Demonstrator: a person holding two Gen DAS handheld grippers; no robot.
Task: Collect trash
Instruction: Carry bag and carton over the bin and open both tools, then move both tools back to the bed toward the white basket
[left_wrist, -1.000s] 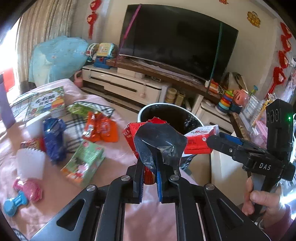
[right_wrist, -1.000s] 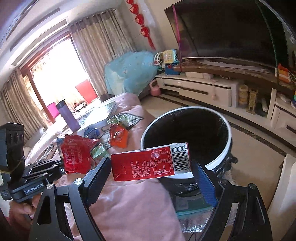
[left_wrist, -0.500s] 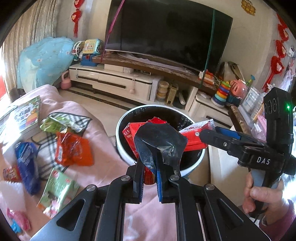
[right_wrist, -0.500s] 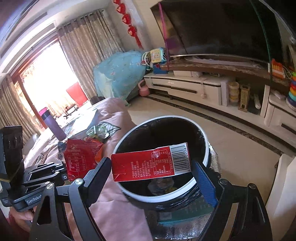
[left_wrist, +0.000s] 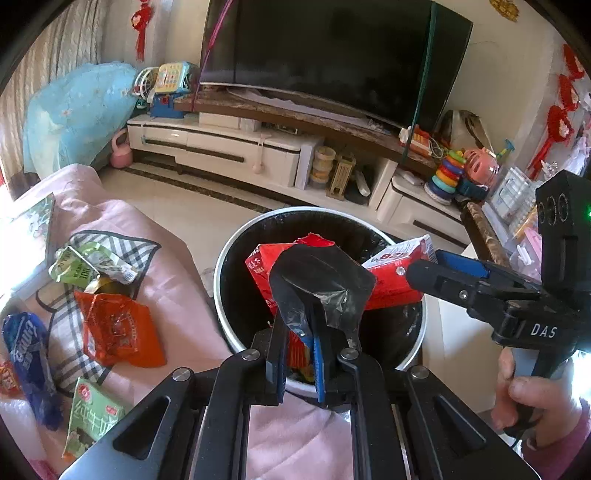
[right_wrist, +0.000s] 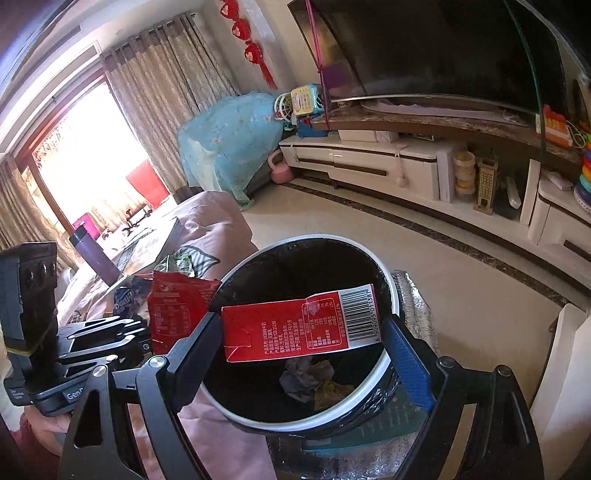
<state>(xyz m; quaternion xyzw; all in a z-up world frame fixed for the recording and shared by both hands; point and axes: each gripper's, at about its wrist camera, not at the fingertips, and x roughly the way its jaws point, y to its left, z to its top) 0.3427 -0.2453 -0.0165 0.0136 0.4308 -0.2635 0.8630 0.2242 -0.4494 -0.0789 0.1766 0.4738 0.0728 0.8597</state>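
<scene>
My left gripper is shut on a red snack wrapper with a dark inner side, held over the near rim of the black-lined trash bin. My right gripper is shut on a red carton with a barcode and holds it above the bin's opening. The carton also shows in the left wrist view, the wrapper in the right wrist view. Crumpled trash lies at the bin's bottom.
More wrappers lie on the pink-covered table: an orange one, a green one, a blue one and a green carton. A TV stand runs along the far wall. A purple bottle stands on the table.
Both grippers have moved with their loads from beside the table to over the bin. The bin now sits directly below them and its contents have come into view.
</scene>
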